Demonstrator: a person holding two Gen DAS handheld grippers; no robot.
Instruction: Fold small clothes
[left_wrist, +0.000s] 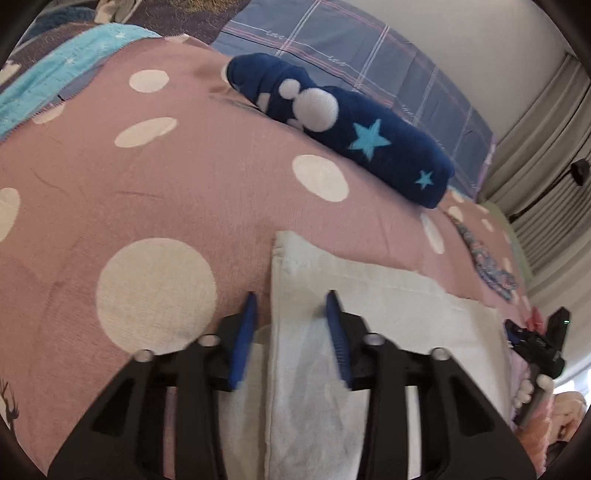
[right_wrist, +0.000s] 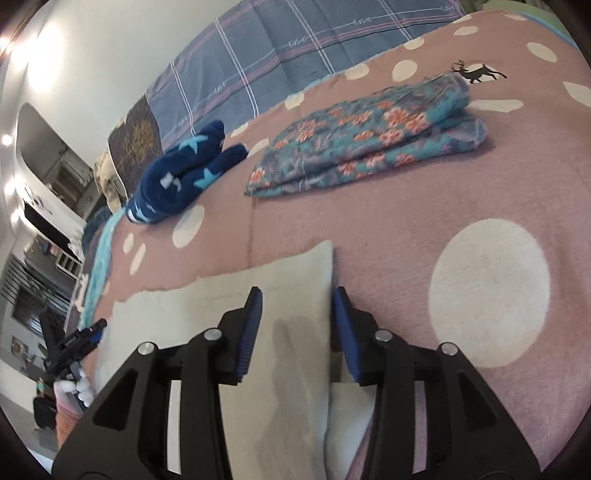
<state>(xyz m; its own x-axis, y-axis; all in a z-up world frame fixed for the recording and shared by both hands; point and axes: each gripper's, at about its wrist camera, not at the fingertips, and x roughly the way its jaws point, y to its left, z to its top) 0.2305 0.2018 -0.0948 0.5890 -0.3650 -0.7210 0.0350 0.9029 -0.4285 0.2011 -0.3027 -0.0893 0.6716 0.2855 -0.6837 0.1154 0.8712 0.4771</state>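
Covering the bed, a pink polka-dot bedspread (left_wrist: 177, 177) carries a white cloth (left_wrist: 369, 295) lying flat near its front edge, folded with a layered left border. The floral folded garment (right_wrist: 369, 140) and navy star-print garment (left_wrist: 351, 129) lie farther back. The left hand-held gripper (left_wrist: 291, 314) and right hand-held gripper (right_wrist: 297, 310) straddle the cloth's corners, jaws apart, gripping nothing.

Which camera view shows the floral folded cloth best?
The right wrist view: the floral folded cloth lies whole and sharp on the pink bedspread. The left wrist view shows only a thin, squeezed strip near its right edge.
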